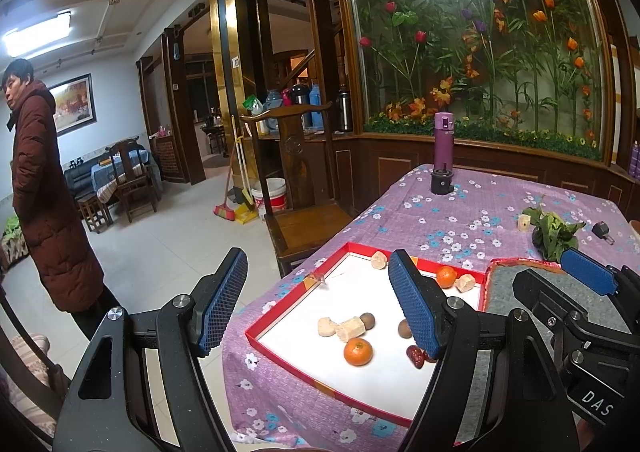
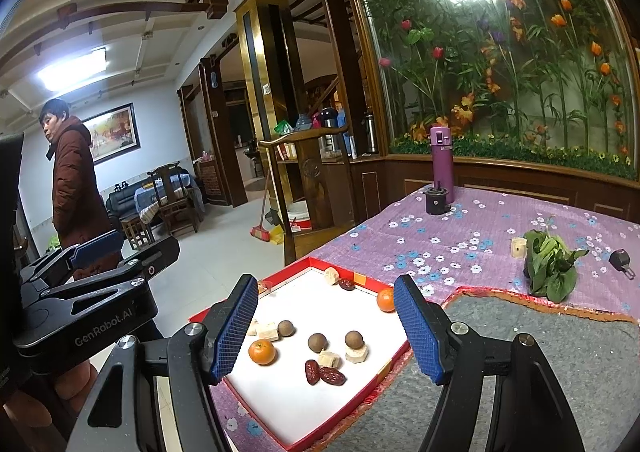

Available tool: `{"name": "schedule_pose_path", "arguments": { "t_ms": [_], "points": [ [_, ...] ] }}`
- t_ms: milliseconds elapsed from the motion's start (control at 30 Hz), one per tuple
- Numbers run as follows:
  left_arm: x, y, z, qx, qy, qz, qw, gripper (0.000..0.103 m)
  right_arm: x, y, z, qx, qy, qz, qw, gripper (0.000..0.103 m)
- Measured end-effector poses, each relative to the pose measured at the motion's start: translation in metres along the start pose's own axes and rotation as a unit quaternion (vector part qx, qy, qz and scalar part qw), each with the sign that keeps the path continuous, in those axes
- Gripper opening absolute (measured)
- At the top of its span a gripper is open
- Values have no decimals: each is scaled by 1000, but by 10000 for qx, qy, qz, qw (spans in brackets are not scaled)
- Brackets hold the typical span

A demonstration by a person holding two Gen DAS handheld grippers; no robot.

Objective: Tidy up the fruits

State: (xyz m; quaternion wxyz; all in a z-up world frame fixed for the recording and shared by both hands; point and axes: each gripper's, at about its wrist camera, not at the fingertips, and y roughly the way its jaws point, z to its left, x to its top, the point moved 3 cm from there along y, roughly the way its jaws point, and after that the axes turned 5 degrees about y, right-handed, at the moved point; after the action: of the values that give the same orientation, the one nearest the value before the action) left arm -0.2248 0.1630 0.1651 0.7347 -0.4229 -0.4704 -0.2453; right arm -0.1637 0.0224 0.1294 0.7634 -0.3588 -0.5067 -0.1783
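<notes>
A: Left wrist view: a red-rimmed tray with a smooth white floor sits on the floral cloth, a round orange beside crumbly beige cubes.
B: And the left gripper?
A: Raised above the tray, ridged blue pads wide apart, empty.
B: Right view?
A: Wrinkled dates and brown nuts lie in the tray; the right gripper hovers, spread, holding nothing.

Right hand-held gripper gapes above red tray — fruit inside.
</notes>
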Motion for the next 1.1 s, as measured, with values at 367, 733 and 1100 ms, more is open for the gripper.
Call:
{"name": "schedule_pose_path", "arguments": {
  "t_ms": [367,733,1100],
  "points": [
    [0,0,2,-11,-12,3,10000,74,1,6,2,-16,-19,58,10000,68],
    [-2,13,9,3,-49,61,10000,74,3,11,4,-42,3,72,10000,68],
    [-9,35,8,27,-90,180,9998,74,5,21,10,-54,10,147,9999,68]
  ]
}}
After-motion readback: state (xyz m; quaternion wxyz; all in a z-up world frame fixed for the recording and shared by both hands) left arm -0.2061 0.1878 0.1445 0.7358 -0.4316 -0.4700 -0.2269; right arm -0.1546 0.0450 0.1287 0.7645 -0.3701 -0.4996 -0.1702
